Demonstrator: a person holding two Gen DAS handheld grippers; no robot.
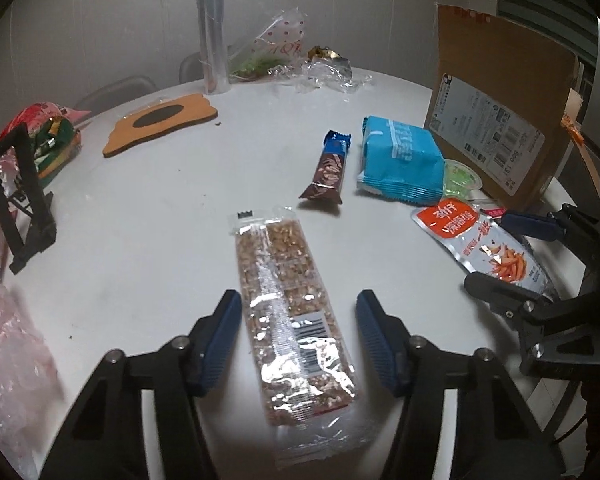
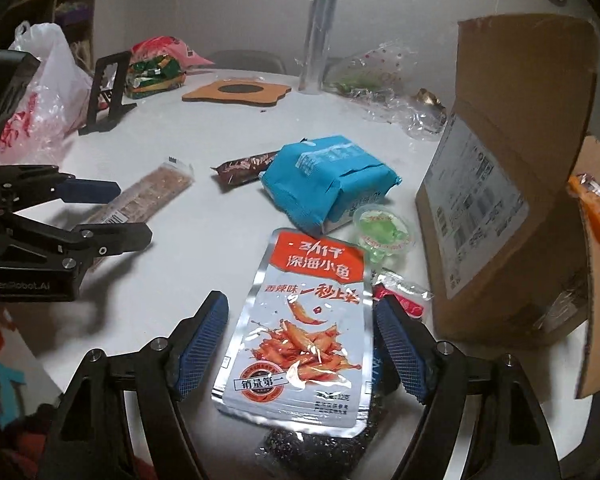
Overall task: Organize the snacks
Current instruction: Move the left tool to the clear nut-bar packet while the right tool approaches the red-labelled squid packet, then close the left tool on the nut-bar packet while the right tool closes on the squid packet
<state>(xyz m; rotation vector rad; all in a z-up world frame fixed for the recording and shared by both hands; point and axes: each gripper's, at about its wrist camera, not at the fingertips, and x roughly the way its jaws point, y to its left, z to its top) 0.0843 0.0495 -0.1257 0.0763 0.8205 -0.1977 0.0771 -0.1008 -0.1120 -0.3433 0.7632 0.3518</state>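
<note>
Now the left gripper [image 1: 298,338] has its jaws apart astride the grain bar [image 1: 292,320] on the desk [image 1: 140,220]. Likewise the right gripper [image 2: 300,346] straddles the fish snack pouch [image 2: 300,328], unclamped.

A dark packet [image 2: 320,446] lies mostly hidden under the silver fish snack pouch [image 2: 300,332]. A small red packet [image 2: 400,300] is half covered by the right gripper's finger [image 2: 400,348]. The cardboard box [image 2: 512,184] hides the table behind it, and its label print is too small to read. The pink plastic bag [image 1: 4,360] is blurred and cut off by the frame edge.
</note>
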